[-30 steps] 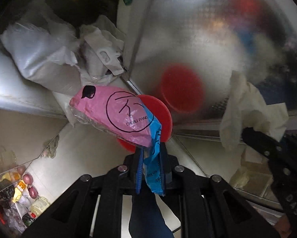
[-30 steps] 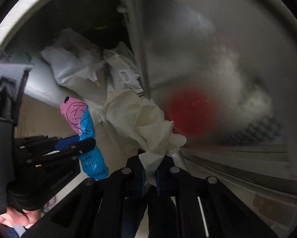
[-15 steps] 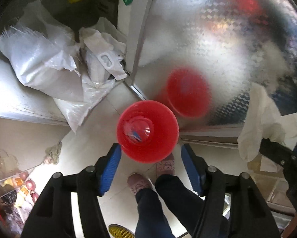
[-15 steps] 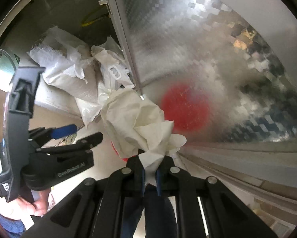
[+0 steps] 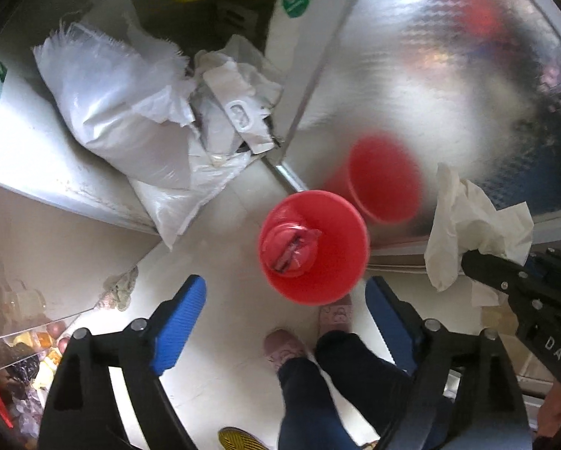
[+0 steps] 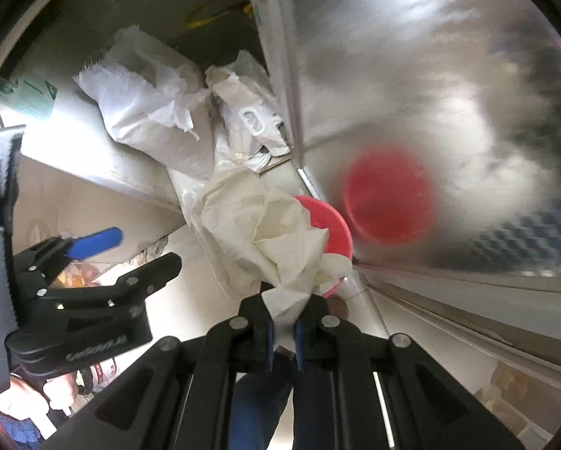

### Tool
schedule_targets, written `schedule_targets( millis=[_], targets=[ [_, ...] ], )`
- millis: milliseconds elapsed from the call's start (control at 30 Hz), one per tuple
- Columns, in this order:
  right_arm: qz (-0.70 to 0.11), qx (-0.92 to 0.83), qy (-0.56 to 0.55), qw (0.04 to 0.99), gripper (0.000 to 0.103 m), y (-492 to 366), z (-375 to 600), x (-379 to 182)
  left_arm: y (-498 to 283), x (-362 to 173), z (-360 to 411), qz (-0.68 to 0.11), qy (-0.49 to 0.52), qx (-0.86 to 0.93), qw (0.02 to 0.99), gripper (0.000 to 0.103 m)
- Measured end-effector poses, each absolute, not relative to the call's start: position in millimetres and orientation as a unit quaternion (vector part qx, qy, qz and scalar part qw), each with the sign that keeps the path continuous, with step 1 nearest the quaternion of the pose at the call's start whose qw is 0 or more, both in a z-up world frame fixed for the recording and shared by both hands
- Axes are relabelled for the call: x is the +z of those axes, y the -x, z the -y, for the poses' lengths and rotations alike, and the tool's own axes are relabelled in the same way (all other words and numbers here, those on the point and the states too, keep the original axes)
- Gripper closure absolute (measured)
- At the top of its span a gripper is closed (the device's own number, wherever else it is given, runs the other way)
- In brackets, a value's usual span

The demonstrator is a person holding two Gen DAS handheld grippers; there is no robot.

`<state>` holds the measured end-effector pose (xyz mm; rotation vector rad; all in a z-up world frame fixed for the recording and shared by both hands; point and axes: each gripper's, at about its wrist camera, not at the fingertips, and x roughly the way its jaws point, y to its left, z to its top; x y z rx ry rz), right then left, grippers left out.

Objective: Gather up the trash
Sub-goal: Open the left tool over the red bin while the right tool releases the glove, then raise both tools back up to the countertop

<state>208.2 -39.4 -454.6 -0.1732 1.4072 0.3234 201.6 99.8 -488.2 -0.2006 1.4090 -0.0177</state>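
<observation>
The left claw now stands spread wide and empty, its blue pads well apart. A second ago it was pinching a pink and blue snack wrapper; half a second ago it had already let go and only the bare bin bottom showed. Directly below it, on the pale floor just beyond the person's slippered feet, stands the red bin, and the wrapper lies crumpled at its bottom, tinted red by the plastic around it. So one piece of trash counts as collected. Off to the right, the right claw is pressed together on a wad of crumpled white paper, as it was a second ago. That wad hangs beside and above the bin rim rather than over the mouth; in the right wrist view it hides most of the bin. My judgement is that this paper goes next: the right claw would need to swing over the opening before letting go, or the light paper may drift and land on the floor. Farther back, white sacks lie heaped against a shiny metal panel, which mirrors the bin as a red blur.
</observation>
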Motion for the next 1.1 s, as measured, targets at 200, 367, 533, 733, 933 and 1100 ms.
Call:
schedule_targets(
  millis=[200,367,533,733,933,1100],
  targets=[
    [-0.660,0.161,0.093,0.728,0.095,-210.3,30.0,-495.0,-195.7,-520.0,-117.8,-0.650,0.111,0.010,0.752,0.007],
    [-0.659,0.166,0.113,0.725,0.095,-215.7,24.8,-520.5,-193.0,-542.3,-122.8,-0.656,0.111,0.019,0.747,0.001],
    [-0.669,0.171,0.115,0.714,0.095,-223.9,27.0,-543.3,-192.7,-558.1,-129.9,-0.659,0.122,0.027,0.742,0.001],
    [-0.661,0.152,0.148,0.720,0.047,-225.9,26.2,-559.4,-190.7,-573.5,-130.6,-0.666,0.120,0.028,0.735,0.001],
    [-0.659,0.166,0.151,0.718,0.022,-218.5,30.1,-541.6,-179.7,-554.3,-129.3,-0.667,0.114,0.038,0.735,0.001],
    [-0.627,0.183,0.163,0.740,0.011,-201.2,21.6,-484.8,-169.1,-497.9,-127.4,-0.658,0.086,0.042,0.746,0.001]
  ],
)
